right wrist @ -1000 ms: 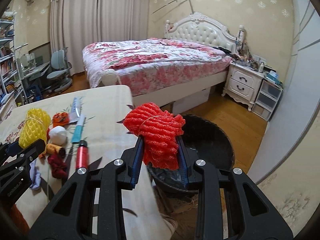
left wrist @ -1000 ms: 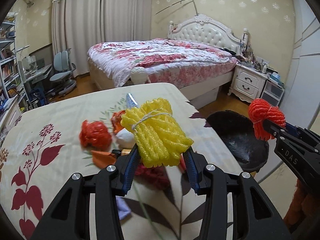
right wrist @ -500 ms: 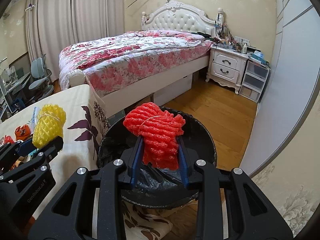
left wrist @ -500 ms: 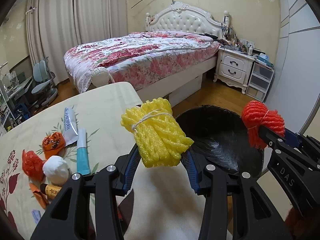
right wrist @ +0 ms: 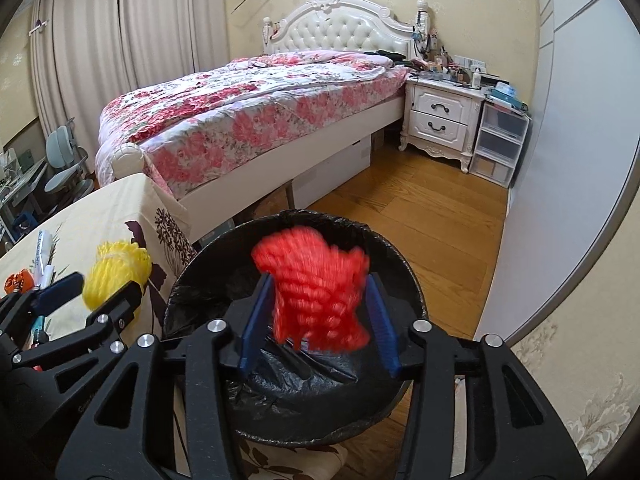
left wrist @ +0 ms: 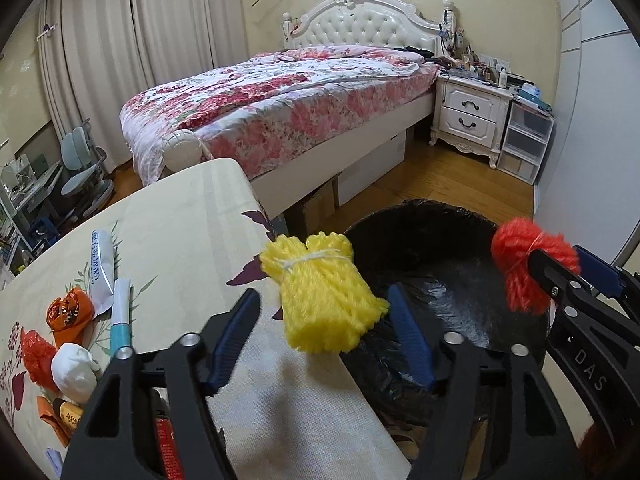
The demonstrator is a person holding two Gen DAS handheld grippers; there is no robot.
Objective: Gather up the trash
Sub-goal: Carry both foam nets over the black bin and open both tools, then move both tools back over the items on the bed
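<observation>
A yellow foam net [left wrist: 324,300] hangs loose between the fingers of my left gripper [left wrist: 323,294], whose jaws are opening; a clear gap shows on its left side. It is at the table's edge, beside the black-lined bin [left wrist: 440,240]. In the right wrist view a red foam net [right wrist: 320,284], blurred, sits between the opening jaws of my right gripper [right wrist: 319,280], directly over the bin [right wrist: 296,400], with gaps at both pads. The right gripper [left wrist: 560,256] with the red net [left wrist: 520,268] also shows at the left wrist view's right edge.
The table [left wrist: 180,232] with a floral cloth carries more trash: an orange wrapper [left wrist: 70,314], a white wad [left wrist: 74,368], a red crumple [left wrist: 36,356], a tube [left wrist: 102,264] and a blue-white stick [left wrist: 120,320]. Behind are a bed [left wrist: 300,92], a nightstand [left wrist: 468,116] and wood floor.
Both grippers swung right from over the table to the bin. Their jaws, shut on the yellow and red nets before, have spread, and the nets are coming loose.
</observation>
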